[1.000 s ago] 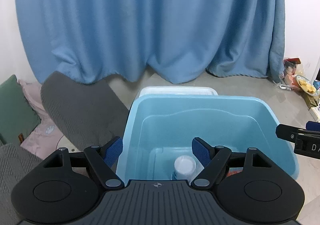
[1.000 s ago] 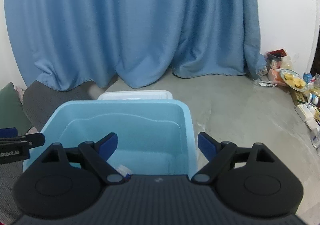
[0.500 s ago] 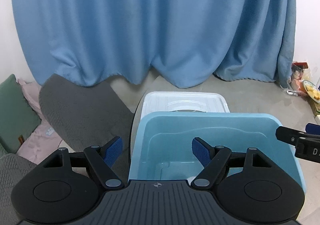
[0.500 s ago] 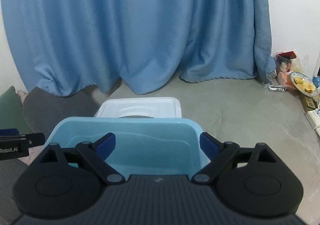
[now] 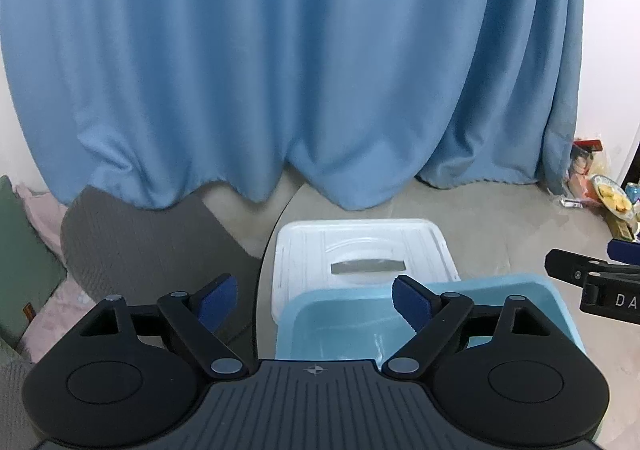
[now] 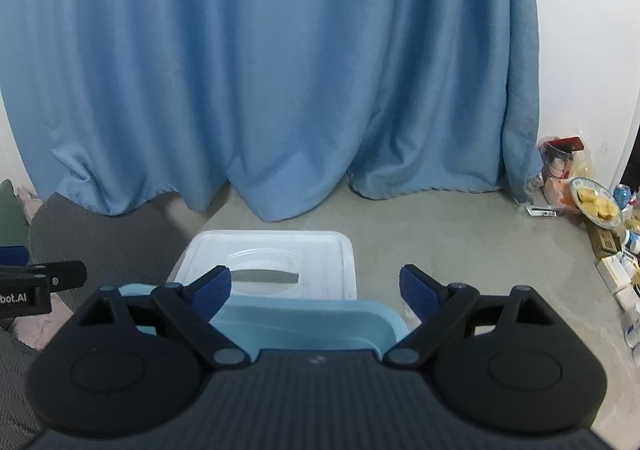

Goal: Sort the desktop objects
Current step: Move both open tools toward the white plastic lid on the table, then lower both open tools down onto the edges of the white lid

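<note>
Both your left tool (image 5: 314, 300) & right tool (image 6: 314, 288) are spread, holding nothing. Blue bin (image 5: 472, 290) sits below, white lid (image 5: 360, 246) just behind; reaching low w/o looking, you can hit the rim.

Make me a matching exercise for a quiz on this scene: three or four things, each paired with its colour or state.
Things:
1. rectangular plastic storage bin
2. flat plastic lid
3. long fabric curtain
4. left gripper

Colours or states:
A. white, lying beyond the bin
B. open, holding nothing
C. light blue, nearest the cameras
D. medium blue, hanging to the floor

Pairs: 1-C, 2-A, 3-D, 4-B
</note>
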